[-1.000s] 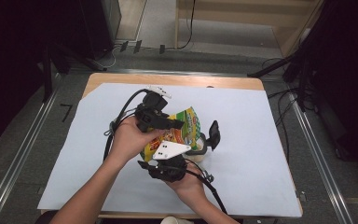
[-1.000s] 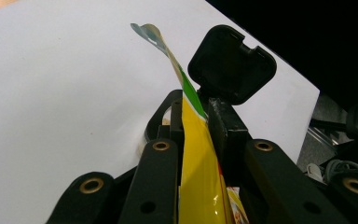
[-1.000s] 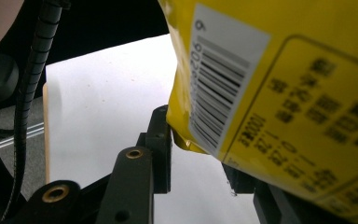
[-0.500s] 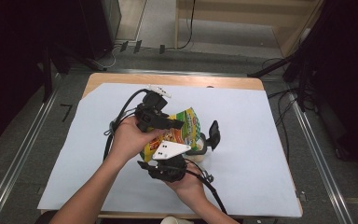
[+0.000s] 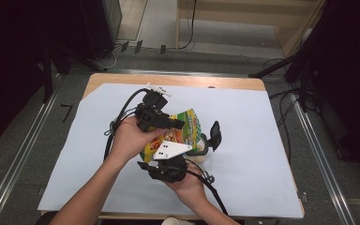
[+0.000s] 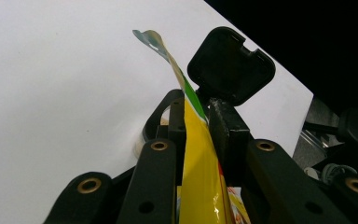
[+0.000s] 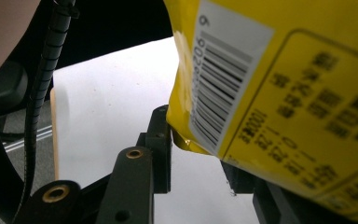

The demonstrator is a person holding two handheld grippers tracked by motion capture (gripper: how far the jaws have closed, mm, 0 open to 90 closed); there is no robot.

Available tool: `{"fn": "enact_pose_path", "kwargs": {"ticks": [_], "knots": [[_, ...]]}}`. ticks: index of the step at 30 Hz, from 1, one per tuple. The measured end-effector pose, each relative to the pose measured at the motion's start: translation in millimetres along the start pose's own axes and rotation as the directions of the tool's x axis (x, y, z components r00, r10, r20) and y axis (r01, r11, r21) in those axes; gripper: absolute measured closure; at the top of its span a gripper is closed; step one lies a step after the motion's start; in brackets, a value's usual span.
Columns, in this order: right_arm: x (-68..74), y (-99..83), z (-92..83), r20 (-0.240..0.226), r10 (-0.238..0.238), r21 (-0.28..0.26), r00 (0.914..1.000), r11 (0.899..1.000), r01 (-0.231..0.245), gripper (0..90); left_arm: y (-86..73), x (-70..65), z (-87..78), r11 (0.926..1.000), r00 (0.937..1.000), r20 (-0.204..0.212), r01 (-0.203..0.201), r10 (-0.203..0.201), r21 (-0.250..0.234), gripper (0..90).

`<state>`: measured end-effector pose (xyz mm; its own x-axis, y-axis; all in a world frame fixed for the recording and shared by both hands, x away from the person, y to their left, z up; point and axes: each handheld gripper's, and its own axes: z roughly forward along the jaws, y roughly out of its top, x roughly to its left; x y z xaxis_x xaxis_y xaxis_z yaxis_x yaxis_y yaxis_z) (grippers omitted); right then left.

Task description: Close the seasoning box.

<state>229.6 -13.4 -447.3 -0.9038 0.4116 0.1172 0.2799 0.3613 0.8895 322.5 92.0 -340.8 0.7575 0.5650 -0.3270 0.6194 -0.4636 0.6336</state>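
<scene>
Snack bag (image 5: 187, 131) near the middle of the high view, lifted above the white sheet (image 5: 262, 140) between both hands — same place as a second ago, no shift seen. Left gripper (image 6: 196, 122) pinching the bag's thin edge between pressed jaws, green-yellow foil rising up from them. Right gripper (image 7: 200, 154) under the barcode corner; jaws apart, real contact hard to tell. Probably holding steady before pulling the bag open — nothing torn yet.

Little differs from a sec ago: left gripper (image 5: 168, 123) jaws ease apart a touch, yet the yellow snack bag (image 5: 187, 133) sits pinched between them, per the left gripper view; bag's tilt looks equal.
</scene>
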Motion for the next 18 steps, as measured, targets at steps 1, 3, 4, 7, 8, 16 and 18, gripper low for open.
{"fn": "enact_pose_path", "kwargs": {"ticks": [1, 3, 4, 7, 8, 16, 18], "knots": [[-0.2, 0.2, -0.1, -0.001, 0.002, -0.002, 1.0000, 1.000, -0.002, 68.7, 0.4, 0.0, -0.1, 1.0000, 1.0000, 0.000, -0.004, 0.004, 0.001, 79.8], [-0.5, 0.6, -0.4, -0.002, 0.007, -0.004, 1.0000, 1.000, -0.007, 68.6, 1.0, -0.2, -0.2, 1.0000, 1.0000, -0.001, -0.004, 0.004, 0.002, 79.6], [-0.6, 0.7, -0.5, -0.001, 0.006, -0.003, 1.0000, 1.000, -0.006, 68.6, 1.0, -0.1, 0.0, 1.0000, 1.0000, 0.000, -0.004, 0.004, 0.001, 79.6], [-1.1, 0.5, -0.4, -0.002, 0.007, -0.002, 1.0000, 1.000, -0.007, 68.6, 1.2, 0.2, 0.9, 1.0000, 1.0000, -0.002, -0.001, 0.001, 0.003, 79.6], [-1.2, 0.4, -0.3, -0.002, 0.008, -0.001, 1.0000, 1.000, -0.008, 68.6, 1.2, 0.4, 1.2, 1.0000, 1.0000, -0.001, 0.001, -0.001, 0.002, 79.5], [-1.6, 0.2, -0.7, -0.002, 0.009, 0.004, 1.0000, 1.000, -0.009, 68.6, 0.8, 0.0, 1.7, 1.0000, 1.0000, -0.003, -0.003, 0.003, 0.006, 79.2], [-1.2, 0.2, -0.8, -0.006, 0.014, 0.008, 0.9999, 1.000, -0.013, 68.6, 0.4, 0.4, 2.0, 1.0000, 1.0000, -0.003, -0.001, 0.001, 0.006, 79.3]]}}
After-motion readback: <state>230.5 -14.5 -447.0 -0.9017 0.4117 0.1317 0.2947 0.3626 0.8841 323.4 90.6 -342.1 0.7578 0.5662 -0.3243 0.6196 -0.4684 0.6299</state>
